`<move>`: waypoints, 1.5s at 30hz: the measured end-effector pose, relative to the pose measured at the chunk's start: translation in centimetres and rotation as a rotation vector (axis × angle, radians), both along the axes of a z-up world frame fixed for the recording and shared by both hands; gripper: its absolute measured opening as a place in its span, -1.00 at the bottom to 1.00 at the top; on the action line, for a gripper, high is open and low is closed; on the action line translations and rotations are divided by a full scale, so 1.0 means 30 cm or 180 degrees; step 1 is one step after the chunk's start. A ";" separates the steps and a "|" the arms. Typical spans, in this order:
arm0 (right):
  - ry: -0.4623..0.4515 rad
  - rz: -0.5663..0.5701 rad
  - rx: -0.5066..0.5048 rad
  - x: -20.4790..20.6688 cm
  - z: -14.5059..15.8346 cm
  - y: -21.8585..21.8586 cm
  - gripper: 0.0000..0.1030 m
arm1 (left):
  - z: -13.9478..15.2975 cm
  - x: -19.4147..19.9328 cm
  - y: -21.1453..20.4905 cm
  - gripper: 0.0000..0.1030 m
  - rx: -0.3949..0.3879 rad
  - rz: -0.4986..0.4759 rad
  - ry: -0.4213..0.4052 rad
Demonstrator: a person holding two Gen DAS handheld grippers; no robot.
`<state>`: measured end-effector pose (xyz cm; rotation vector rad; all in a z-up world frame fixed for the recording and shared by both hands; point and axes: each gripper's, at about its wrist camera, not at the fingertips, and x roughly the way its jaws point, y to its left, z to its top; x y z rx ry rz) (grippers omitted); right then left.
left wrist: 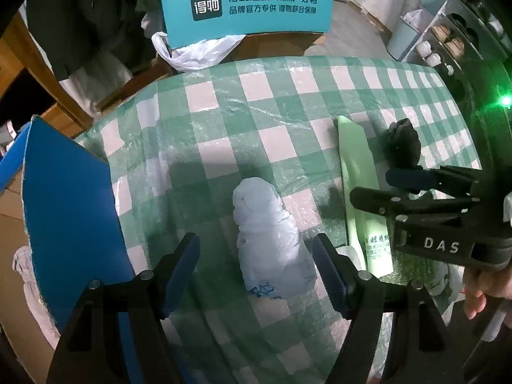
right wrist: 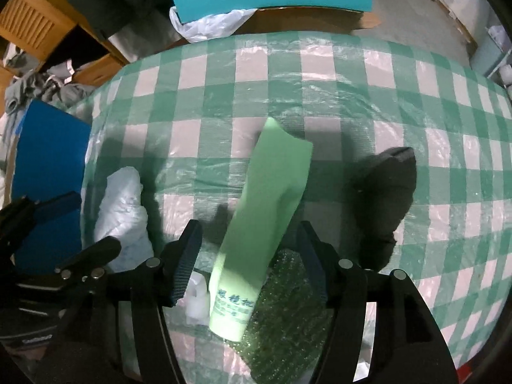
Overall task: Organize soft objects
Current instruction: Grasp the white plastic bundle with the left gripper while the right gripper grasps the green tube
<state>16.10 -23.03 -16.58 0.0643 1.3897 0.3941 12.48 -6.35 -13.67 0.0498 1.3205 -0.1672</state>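
Left wrist view: your left gripper (left wrist: 256, 275) hangs spread around the white plastic bag (left wrist: 272, 240) on the checked tablecloth (left wrist: 256, 112) — untouched; your right gripper (right wrist: 249, 256) straddles the green pouch (right wrist: 265, 211), jaws apart.

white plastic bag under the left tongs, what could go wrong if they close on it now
1. The white plastic bag is thin and crumpled, so the open left tongs may pinch only a loose fold and let it slip.
2. The right tongs straddle the green sleeve close by; the two tools could collide.
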 end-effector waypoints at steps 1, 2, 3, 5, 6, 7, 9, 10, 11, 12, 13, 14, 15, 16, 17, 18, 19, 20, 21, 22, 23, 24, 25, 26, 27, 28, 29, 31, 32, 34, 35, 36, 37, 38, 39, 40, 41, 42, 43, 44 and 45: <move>0.0010 -0.0004 -0.0006 0.000 -0.005 0.004 0.22 | -0.003 0.001 -0.001 0.45 -0.0004 0.0002 0.0005; 0.0004 -0.0012 -0.0029 0.001 -0.008 0.012 0.22 | -0.004 0.002 0.000 0.45 -0.0003 0.0002 0.0005; -0.0001 -0.0010 -0.0063 0.002 -0.013 0.018 0.22 | -0.007 0.001 -0.002 0.47 -0.0005 0.0004 0.0009; -0.0003 -0.0002 -0.0105 0.003 -0.022 0.039 0.22 | -0.019 0.002 -0.007 0.48 -0.0006 0.0008 0.0028; -0.0013 -0.0001 -0.0133 0.002 -0.027 0.045 0.22 | -0.026 0.002 -0.010 0.48 -0.0003 0.0010 0.0039; -0.0024 0.0011 -0.0172 0.000 -0.031 0.054 0.22 | -0.034 0.003 -0.012 0.48 0.0002 0.0010 0.0053; -0.0039 0.0025 -0.0206 -0.001 -0.039 0.060 0.22 | -0.051 0.007 -0.019 0.48 0.0022 0.0010 0.0082; -0.0055 0.0038 -0.0241 -0.002 -0.044 0.066 0.21 | -0.058 0.009 -0.023 0.48 0.0047 0.0011 0.0092; -0.0070 0.0048 -0.0284 -0.003 -0.048 0.071 0.20 | -0.066 0.010 -0.027 0.48 0.0080 0.0006 0.0099; -0.0095 0.0060 -0.0362 -0.004 -0.054 0.077 0.19 | -0.074 0.010 -0.031 0.48 0.0103 -0.0006 0.0106; -0.0115 0.0069 -0.0411 -0.007 -0.060 0.079 0.19 | -0.081 0.011 -0.035 0.48 0.0121 -0.0015 0.0110; -0.0118 0.0069 -0.0439 -0.008 -0.066 0.079 0.17 | -0.087 0.011 -0.039 0.48 0.0129 -0.0024 0.0107; -0.0095 0.0075 -0.0443 -0.010 -0.076 0.080 0.11 | -0.091 0.010 -0.041 0.48 0.0139 -0.0029 0.0102; -0.0118 0.0082 -0.0456 -0.012 -0.078 0.081 0.05 | -0.092 0.011 -0.043 0.48 0.0147 -0.0034 0.0094; -0.0145 0.0096 -0.0479 -0.014 -0.078 0.084 0.03 | -0.094 0.010 -0.046 0.48 0.0157 -0.0042 0.0082; -0.0165 0.0114 -0.0523 -0.016 -0.078 0.087 -0.06 | -0.093 0.009 -0.048 0.48 0.0161 -0.0050 0.0059; -0.0180 0.0124 -0.0535 -0.017 -0.077 0.089 -0.18 | -0.092 0.006 -0.050 0.47 0.0175 -0.0056 0.0021; -0.0204 0.0132 -0.0537 -0.019 -0.075 0.091 -0.26 | -0.090 0.003 -0.051 0.44 0.0187 -0.0061 -0.0010; -0.0216 0.0136 -0.0529 -0.024 -0.074 0.095 -0.43 | -0.089 0.000 -0.050 0.24 0.0164 -0.0074 -0.0025; -0.0225 0.0149 -0.0518 -0.025 -0.073 0.098 -0.62 | -0.089 -0.002 -0.049 -0.05 0.0133 -0.0090 -0.0019; -0.0228 0.0171 -0.0512 -0.027 -0.072 0.101 -0.70 | -0.091 -0.005 -0.049 -0.06 0.0105 -0.0104 0.0008; -0.0219 0.0183 -0.0486 -0.028 -0.072 0.103 -0.75 | -0.088 -0.006 -0.046 -0.07 0.0099 -0.0104 -0.0009; -0.0212 0.0185 -0.0466 -0.029 -0.072 0.105 -0.78 | -0.084 -0.008 -0.046 -0.12 0.0102 -0.0106 -0.0033; -0.0202 0.0197 -0.0439 -0.030 -0.072 0.106 -0.81 | -0.081 -0.012 -0.046 -0.14 0.0107 -0.0109 -0.0050; -0.0200 0.0205 -0.0415 -0.029 -0.071 0.111 -0.82 | -0.074 -0.016 -0.046 -0.15 0.0097 -0.0105 -0.0064; -0.0210 0.0204 -0.0390 -0.029 -0.066 0.111 -0.82 | -0.066 -0.018 -0.044 -0.15 0.0073 -0.0098 -0.0080; -0.0228 0.0205 -0.0357 -0.029 -0.055 0.110 -0.82 | -0.058 -0.021 -0.041 -0.15 0.0060 -0.0094 -0.0093; -0.0267 0.0197 -0.0313 -0.029 -0.033 0.114 -0.83 | -0.034 -0.026 -0.037 -0.16 0.0049 -0.0082 -0.0145; -0.0290 0.0189 -0.0291 -0.027 -0.019 0.110 -0.83 | -0.027 -0.026 -0.033 -0.16 0.0039 -0.0083 -0.0166; -0.0334 0.0179 -0.0252 -0.026 0.005 0.103 -0.83 | -0.003 -0.031 -0.029 -0.16 0.0038 -0.0093 -0.0225; -0.0362 0.0171 -0.0226 -0.025 0.023 0.099 -0.83 | 0.010 -0.034 -0.028 -0.16 0.0046 -0.0100 -0.0262; -0.0378 0.0171 -0.0204 -0.023 0.036 0.096 -0.83 | 0.022 -0.035 -0.026 -0.16 0.0057 -0.0107 -0.0291; -0.0402 0.0167 -0.0177 -0.029 0.049 0.089 -0.83 | 0.033 -0.038 -0.024 -0.16 0.0065 -0.0113 -0.0318; -0.0426 0.0167 -0.0153 -0.029 0.065 0.087 -0.83 | 0.046 -0.043 -0.021 -0.16 0.0071 -0.0117 -0.0349; -0.0439 0.0174 -0.0139 -0.024 0.075 0.088 -0.83 | 0.058 -0.047 -0.018 -0.16 0.0071 -0.0118 -0.0372; -0.0460 0.0184 -0.0118 -0.035 0.091 0.069 -0.83 | 0.073 -0.053 -0.016 -0.16 0.0068 -0.0121 -0.0400; -0.0485 0.0200 -0.0103 -0.040 0.107 0.071 -0.83 | 0.079 -0.052 -0.012 -0.16 0.0067 -0.0119 -0.0417; -0.0503 0.0214 -0.0100 -0.048 0.123 0.073 -0.83 | 0.087 -0.054 -0.009 -0.16 0.0066 -0.0115 -0.0436; -0.0542 0.0232 -0.0097 -0.064 0.138 0.070 -0.83 | 0.099 -0.058 -0.006 -0.16 0.0062 -0.0111 -0.0457; -0.0565 0.0246 -0.0095 -0.070 0.149 0.072 -0.83 | 0.105 -0.059 -0.005 -0.16 0.0058 -0.0102 -0.0470; -0.0575 0.0255 -0.0093 -0.072 0.158 0.080 -0.83 | 0.114 -0.063 0.000 -0.16 0.0051 -0.0091 -0.0482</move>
